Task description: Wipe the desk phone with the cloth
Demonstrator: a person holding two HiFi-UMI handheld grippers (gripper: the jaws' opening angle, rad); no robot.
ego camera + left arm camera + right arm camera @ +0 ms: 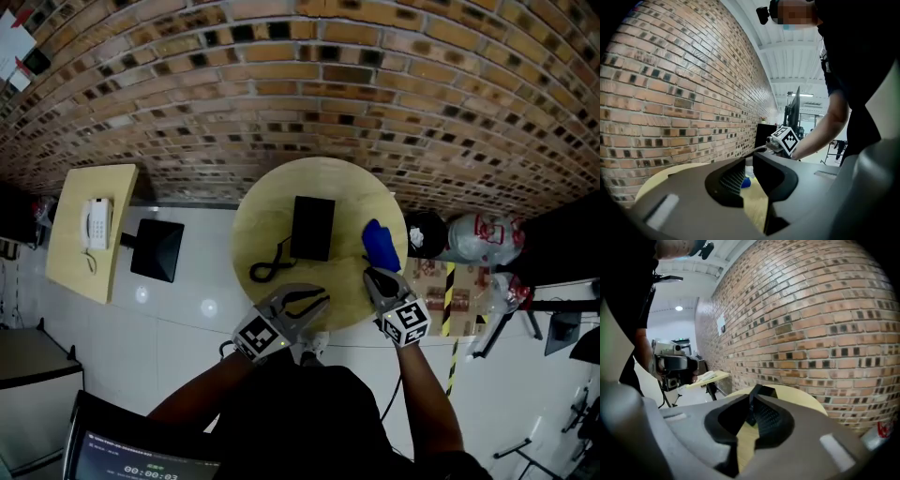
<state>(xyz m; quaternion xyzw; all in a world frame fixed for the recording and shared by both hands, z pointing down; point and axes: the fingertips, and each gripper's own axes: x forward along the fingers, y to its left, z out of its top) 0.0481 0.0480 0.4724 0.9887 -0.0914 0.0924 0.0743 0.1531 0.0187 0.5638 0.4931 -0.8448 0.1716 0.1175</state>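
Observation:
The black desk phone (312, 228) lies on the round yellow table (272, 211), its cord (270, 265) looped toward the near left. A blue cloth (381, 244) rests on the table to the right of the phone. My right gripper (372, 274) is just in front of the cloth's near end, shut with nothing between its pads. In the right gripper view the right gripper (752, 405) points at the phone (765, 391), and no cloth shows there. My left gripper (323, 301) hovers at the table's near edge, closed to a sliver and empty. Past the left gripper's (749, 164) tips a bit of the cloth (746, 183) shows.
A brick wall runs behind the table. A second yellow table (70, 234) at the left carries a white phone (97, 222), with a black object (157, 248) on the floor beside it. Bags and boxes (469, 239) sit at the right. A laptop screen (141, 459) is near my left side.

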